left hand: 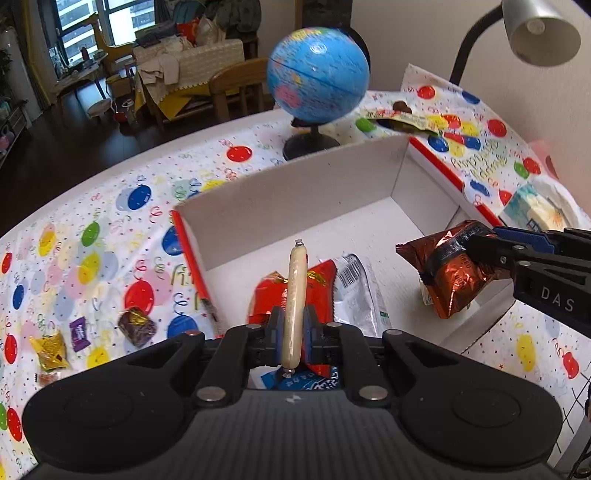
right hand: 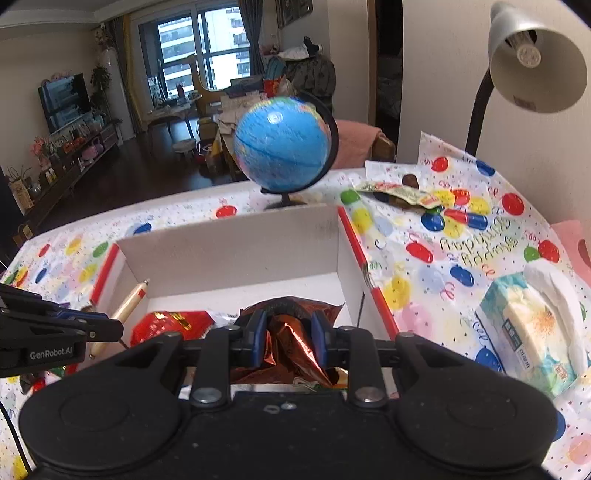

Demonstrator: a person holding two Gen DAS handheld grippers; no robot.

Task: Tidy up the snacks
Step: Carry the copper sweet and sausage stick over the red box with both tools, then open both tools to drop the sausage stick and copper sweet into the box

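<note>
**Two snacks held over the box, ready to drop**

Nearest to us, the left gripper is clamped tight on a pale sausage stick, which stands up between the pads. Our right gripper is pinched on a crinkled brown foil packet, its jaws narrow around the bunched wrapper. Both snacks hang above the near end of the white cardboard box, where a red packet and a clear-and-silver wrapper already lie on the floor.

We judge this to be the placing step: both items have been carried to the box and neither has been let go. The next move calls for lowering each one into bare floor space, the sausage stick toward the left wall and the foil packet toward the right, then opening the jaws so nothing lands on the rim.

Left of the box, loose candies wait on the balloon-print tablecloth. Beyond stand a globe, another wrapper and a desk lamp.
</note>
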